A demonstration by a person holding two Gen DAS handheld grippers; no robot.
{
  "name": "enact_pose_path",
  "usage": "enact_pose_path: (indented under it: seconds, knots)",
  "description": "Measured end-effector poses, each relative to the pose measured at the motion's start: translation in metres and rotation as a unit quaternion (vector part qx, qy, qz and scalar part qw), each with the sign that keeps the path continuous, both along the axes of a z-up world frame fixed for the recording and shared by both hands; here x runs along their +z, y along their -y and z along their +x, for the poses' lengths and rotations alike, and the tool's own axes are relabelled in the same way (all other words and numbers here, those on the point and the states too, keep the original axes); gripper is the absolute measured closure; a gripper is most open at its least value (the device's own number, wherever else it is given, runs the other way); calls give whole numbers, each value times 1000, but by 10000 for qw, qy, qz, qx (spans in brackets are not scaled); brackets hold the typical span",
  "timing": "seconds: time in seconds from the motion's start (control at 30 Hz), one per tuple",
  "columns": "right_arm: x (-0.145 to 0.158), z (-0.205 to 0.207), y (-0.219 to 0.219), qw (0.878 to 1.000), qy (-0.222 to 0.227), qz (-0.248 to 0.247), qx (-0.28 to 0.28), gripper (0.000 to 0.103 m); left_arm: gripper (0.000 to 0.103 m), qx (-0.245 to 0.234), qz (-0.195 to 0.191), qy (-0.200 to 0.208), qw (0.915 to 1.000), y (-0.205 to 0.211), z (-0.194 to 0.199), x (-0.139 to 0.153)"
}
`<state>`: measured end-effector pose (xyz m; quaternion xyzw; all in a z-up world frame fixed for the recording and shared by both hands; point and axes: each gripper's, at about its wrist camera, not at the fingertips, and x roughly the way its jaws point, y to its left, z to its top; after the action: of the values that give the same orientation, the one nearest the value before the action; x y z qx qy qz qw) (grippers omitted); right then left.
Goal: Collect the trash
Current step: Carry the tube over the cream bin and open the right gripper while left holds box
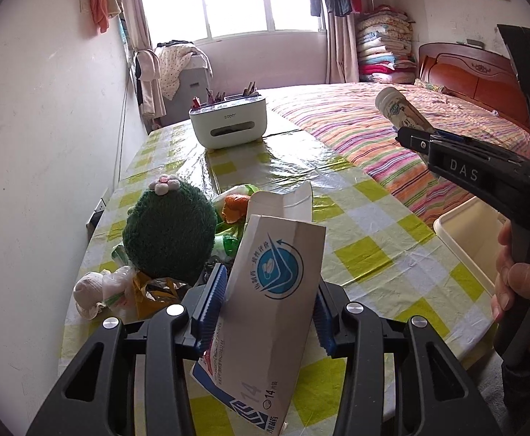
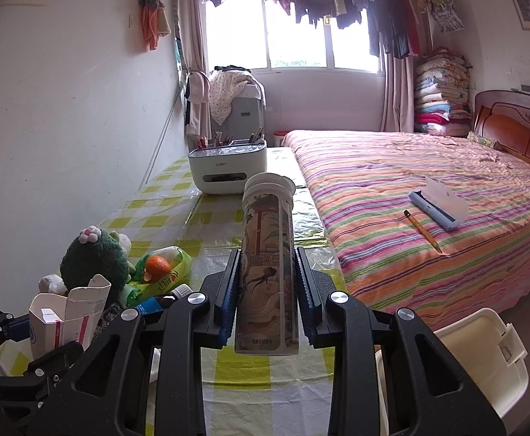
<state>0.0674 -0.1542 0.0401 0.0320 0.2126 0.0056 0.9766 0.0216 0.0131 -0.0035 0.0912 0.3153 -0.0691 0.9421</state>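
Note:
My left gripper [image 1: 268, 301] is shut on an opened cardboard medicine box [image 1: 275, 276], held tilted above the checked tablecloth [image 1: 373, 254]. The right wrist view shows the same box [image 2: 65, 319] and left gripper [image 2: 39, 341] at the lower left. My right gripper [image 2: 268, 276] is shut on a tall printed tube with a white cap [image 2: 268, 236], clamped upright between the blue pads. From the left wrist view, that right gripper [image 1: 410, 138] and its tube [image 1: 403, 109] hang at the right, over the table's edge beside the bed.
On the table's left lie orange peel [image 1: 234, 203], green wrappers [image 2: 166, 272], a crumpled tissue [image 1: 87, 290] and a green plush cactus [image 1: 170, 232]. A white desk organiser [image 1: 228, 123] stands farther back. An open cream bin [image 2: 475, 341] sits on the floor between table and striped bed [image 2: 410, 200].

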Motion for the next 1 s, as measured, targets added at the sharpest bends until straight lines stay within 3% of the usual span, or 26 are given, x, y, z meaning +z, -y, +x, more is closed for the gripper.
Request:
enact_pose_path:
  seconds: [0.4, 0.57, 0.87, 0.97, 1.0]
  knots:
    - [-18, -30, 61, 9926, -72, 245, -1189, 75, 60, -601, -135, -80, 9981, 49, -5, 3]
    - [-33, -39, 95, 9807, -246, 408, -1898, 75, 60, -860, -130, -62, 9962, 71, -7, 8]
    - [-54, -46, 135, 9603, -524, 792, -2622, 74, 60, -1254, -70, -8, 9921, 107, -9, 17]
    - [-54, -49, 141, 9576, -502, 879, -2698, 67, 60, -1340, -55, 17, 9910, 115, -8, 20]
    - [-54, -49, 142, 9564, -482, 866, -2746, 59, 60, -1363, -45, 25, 9907, 117, -8, 21]
